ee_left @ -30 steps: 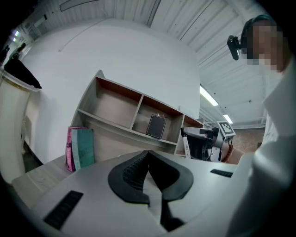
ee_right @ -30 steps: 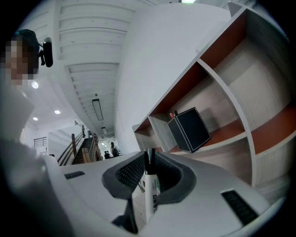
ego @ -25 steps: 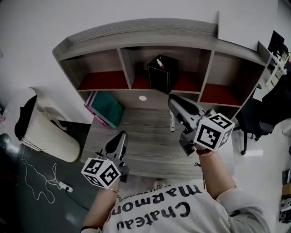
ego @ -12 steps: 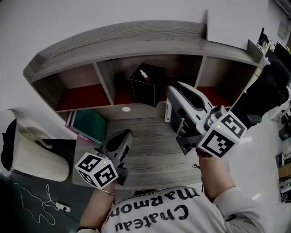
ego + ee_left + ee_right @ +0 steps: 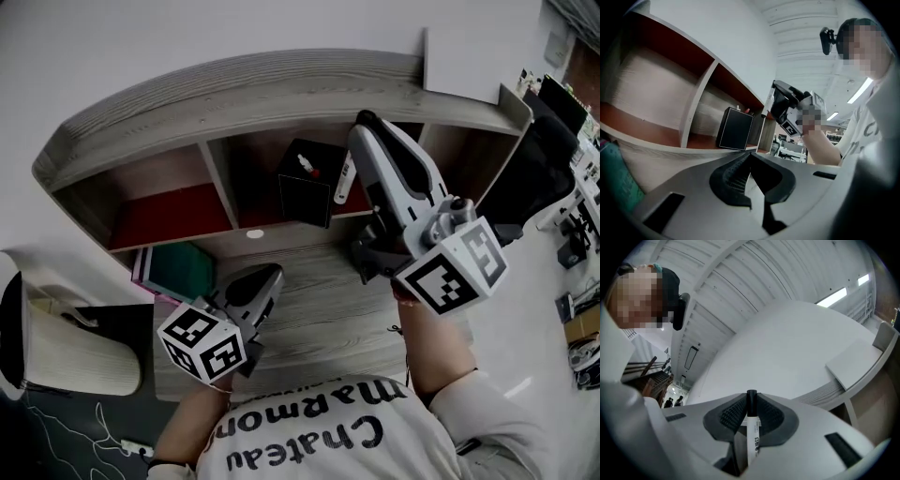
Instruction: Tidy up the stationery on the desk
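Right gripper (image 5: 361, 131) had risen with the marker (image 5: 344, 178), from low over the desktop to in front of the hutch's upper edge. Left gripper (image 5: 267, 278) stayed low over the desk's front left.

Room: plain white wall behind, dark floor at left, ceiling strip lights in both gripper views. Grey wood-grain desk (image 5: 319, 309) carried a curved hutch (image 5: 234, 89) split by upright dividers into open compartments with red floors. White waste bin (image 5: 75, 337) stood on the floor left of the desk, black chair (image 5: 530, 169) to the right. A flat white panel (image 5: 459, 61) lay on the hutch's top at the right end.

Teal book (image 5: 183, 270) lay on a pink one on the desktop under the left compartment. Black square pen holder (image 5: 309, 183) sat in the middle compartment, a small red-tipped item (image 5: 305, 167) sticking out of it.

Right gripper's jaws were clamped on the white marker's black cap, its body running back toward the camera (image 5: 752, 432). The marker hung in the air just right of the pen holder, not in it. Left gripper's jaws were together, nothing between them (image 5: 750, 161). A small white disc (image 5: 255, 234) lay on the desktop in front of the pen holder.
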